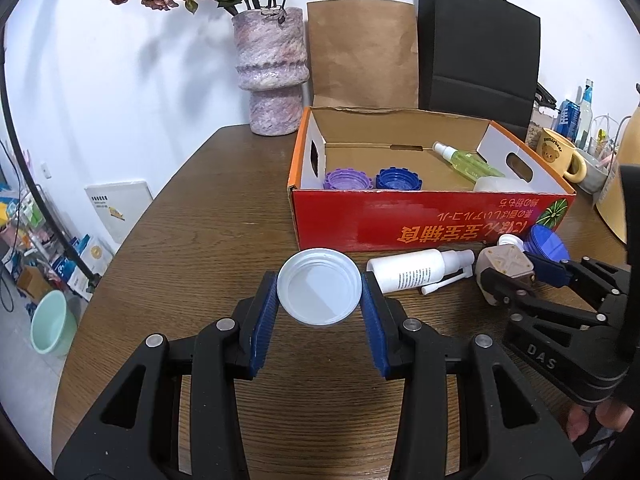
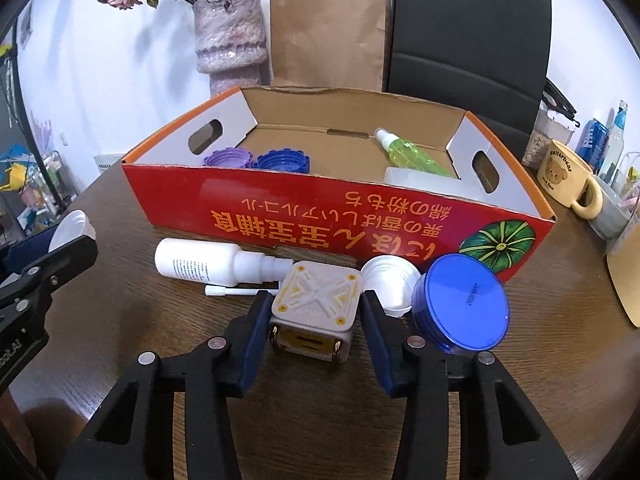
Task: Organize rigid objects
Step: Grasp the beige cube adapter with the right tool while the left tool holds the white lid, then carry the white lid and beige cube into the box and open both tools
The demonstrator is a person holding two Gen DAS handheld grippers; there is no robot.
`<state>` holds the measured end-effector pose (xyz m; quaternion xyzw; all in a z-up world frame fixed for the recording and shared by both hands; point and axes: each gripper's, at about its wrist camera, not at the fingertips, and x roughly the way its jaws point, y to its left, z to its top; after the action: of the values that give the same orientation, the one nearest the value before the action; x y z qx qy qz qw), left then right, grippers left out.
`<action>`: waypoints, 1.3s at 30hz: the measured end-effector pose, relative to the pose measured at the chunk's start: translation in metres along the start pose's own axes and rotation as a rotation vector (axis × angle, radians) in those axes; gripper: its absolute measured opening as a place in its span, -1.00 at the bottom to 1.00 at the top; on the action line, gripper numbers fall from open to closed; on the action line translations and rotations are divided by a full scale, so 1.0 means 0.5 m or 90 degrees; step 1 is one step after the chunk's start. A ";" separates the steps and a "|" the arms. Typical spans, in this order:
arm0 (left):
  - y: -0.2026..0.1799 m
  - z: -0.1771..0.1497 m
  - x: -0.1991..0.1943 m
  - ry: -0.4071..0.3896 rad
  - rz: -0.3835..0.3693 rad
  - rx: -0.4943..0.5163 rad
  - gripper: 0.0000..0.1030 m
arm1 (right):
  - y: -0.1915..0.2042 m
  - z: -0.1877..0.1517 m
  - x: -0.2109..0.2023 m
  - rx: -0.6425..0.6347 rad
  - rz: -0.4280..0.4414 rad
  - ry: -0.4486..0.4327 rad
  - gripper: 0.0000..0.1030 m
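Note:
My left gripper (image 1: pixel 319 294) is shut on a white round lid (image 1: pixel 319 286), held above the wooden table. My right gripper (image 2: pixel 314 308) is shut on a beige cube-shaped gadget (image 2: pixel 314 308), also seen in the left wrist view (image 1: pixel 505 270). A white spray bottle (image 2: pixel 216 266) lies on the table in front of the red cardboard box (image 2: pixel 320 224). A blue round jar (image 2: pixel 460 302) and a white cap (image 2: pixel 390 282) sit right of the cube. Inside the box are a purple lid (image 2: pixel 228 159), a blue lid (image 2: pixel 283 161) and a green spray bottle (image 2: pixel 412 156).
A pink vase (image 1: pixel 272 72) with dried flowers, a brown paper bag (image 1: pixel 362 52) and a black bag (image 1: pixel 480 48) stand behind the box. A yellow bear mug (image 2: pixel 568 178) and bottles are at the right. The wooden table (image 1: pixel 200 220) curves away at the left.

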<state>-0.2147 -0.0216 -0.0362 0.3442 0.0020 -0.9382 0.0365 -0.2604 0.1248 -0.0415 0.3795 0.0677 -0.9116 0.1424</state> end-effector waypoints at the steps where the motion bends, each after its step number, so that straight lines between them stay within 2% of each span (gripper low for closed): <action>1: 0.000 -0.001 0.000 0.001 0.000 0.000 -0.29 | 0.000 0.000 -0.003 0.000 0.001 -0.003 -0.06; 21: 0.005 -0.001 -0.005 0.000 -0.005 -0.015 -0.29 | 0.001 0.008 -0.079 -0.013 0.030 -0.081 -0.10; 30: -0.011 0.017 -0.039 -0.036 0.001 -0.016 -0.29 | -0.019 0.028 -0.117 -0.002 0.036 -0.119 -0.10; 39: -0.030 0.048 -0.055 -0.052 -0.007 -0.036 -0.29 | -0.046 0.046 -0.139 0.006 0.034 -0.142 -0.10</action>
<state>-0.2104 -0.0054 -0.0007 0.3047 0.0289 -0.9511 0.0412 -0.2366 0.1558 0.0245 0.2778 0.0368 -0.9444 0.1718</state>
